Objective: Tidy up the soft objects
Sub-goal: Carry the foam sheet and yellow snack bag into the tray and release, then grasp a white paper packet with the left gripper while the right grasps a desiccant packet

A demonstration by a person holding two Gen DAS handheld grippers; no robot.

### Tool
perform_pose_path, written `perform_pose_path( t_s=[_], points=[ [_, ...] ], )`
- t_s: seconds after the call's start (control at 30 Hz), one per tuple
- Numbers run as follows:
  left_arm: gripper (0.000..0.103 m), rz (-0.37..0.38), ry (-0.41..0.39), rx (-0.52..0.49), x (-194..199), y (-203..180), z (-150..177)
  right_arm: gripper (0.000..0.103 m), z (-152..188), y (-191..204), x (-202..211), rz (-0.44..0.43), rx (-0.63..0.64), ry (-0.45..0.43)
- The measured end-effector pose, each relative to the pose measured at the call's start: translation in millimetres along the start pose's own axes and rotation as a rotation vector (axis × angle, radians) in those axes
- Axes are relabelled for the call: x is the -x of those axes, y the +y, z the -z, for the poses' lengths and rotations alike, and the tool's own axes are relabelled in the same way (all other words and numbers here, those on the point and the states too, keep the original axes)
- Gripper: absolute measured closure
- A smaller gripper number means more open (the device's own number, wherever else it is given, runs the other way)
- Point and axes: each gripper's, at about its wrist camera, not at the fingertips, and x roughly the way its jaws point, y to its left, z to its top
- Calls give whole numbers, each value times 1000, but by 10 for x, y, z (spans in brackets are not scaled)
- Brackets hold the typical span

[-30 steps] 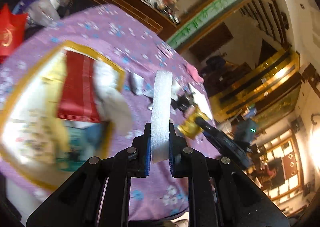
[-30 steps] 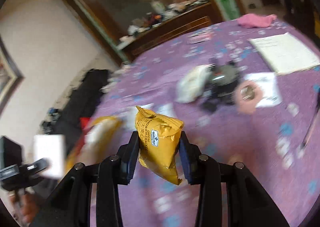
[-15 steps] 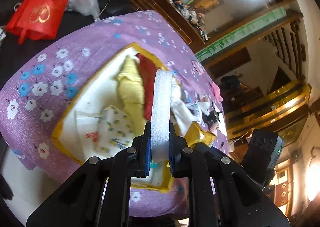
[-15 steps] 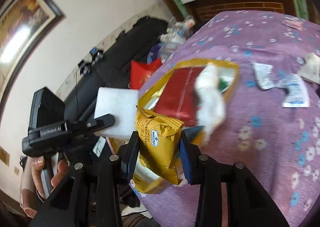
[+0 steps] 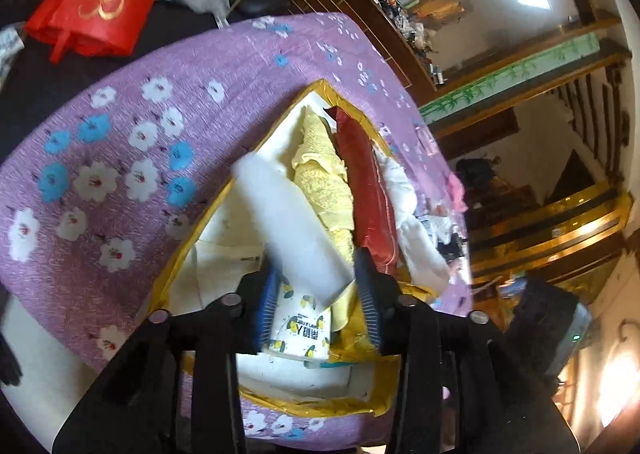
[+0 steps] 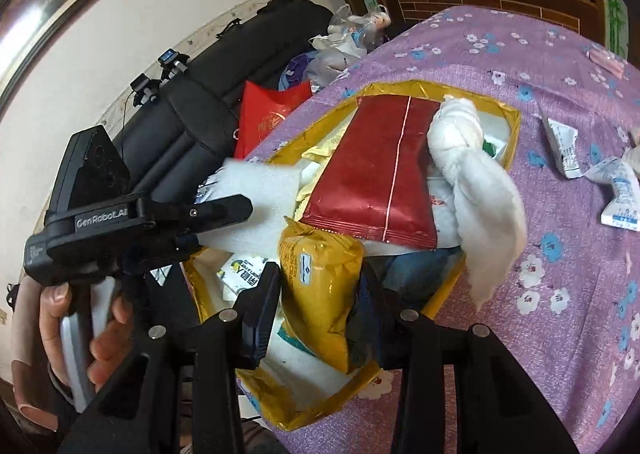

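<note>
1. Since a second ago both grippers have swung from over the open table to the gold box [image 5: 208,214], and the foam [image 5: 288,222], then clamped upright, now lies tilted, loose between the left gripper's [image 5: 318,294] jaws.
2. The table [image 5: 120,158], under a purple flowered cloth, carries the box at its edge.
3. The box holds a red pouch [image 6: 376,174], a yellow cloth [image 5: 320,170], a white cloth [image 6: 476,190] that drapes over the rim, and a small printed pack [image 5: 300,328].
4. The left jaws have just been opening; they stand apart with the foam's near end between them, one blue pad [image 5: 266,304] clear of it.
5. The right gripper [image 6: 318,298] pinches a yellow bag [image 6: 320,286] low over the box's near corner; its jaws have just eased slightly.
6. A hand [image 6: 80,318] holds the left gripper's handle.
</note>
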Motion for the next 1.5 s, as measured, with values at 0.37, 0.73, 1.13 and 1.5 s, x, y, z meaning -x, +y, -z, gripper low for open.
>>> perform_pose_path(
  t_s=[0.37, 0.73, 1.13, 1.5],
  points=[
    [33, -155, -44, -188, 391, -436, 274, 50, 111, -163, 524, -29, -46, -141],
    [33, 0, 56, -326, -333, -1340, 535, 47, 301, -1152, 931, 85, -235, -184],
    [33, -49, 59, -340, -850, -1705, 477, 47, -234, -2089, 788, 270, -308, -142],
    [33, -62, 71, -345, -959, -1823, 320, 55, -328, -2302, 351, 308, -312, -73]
  ],
)
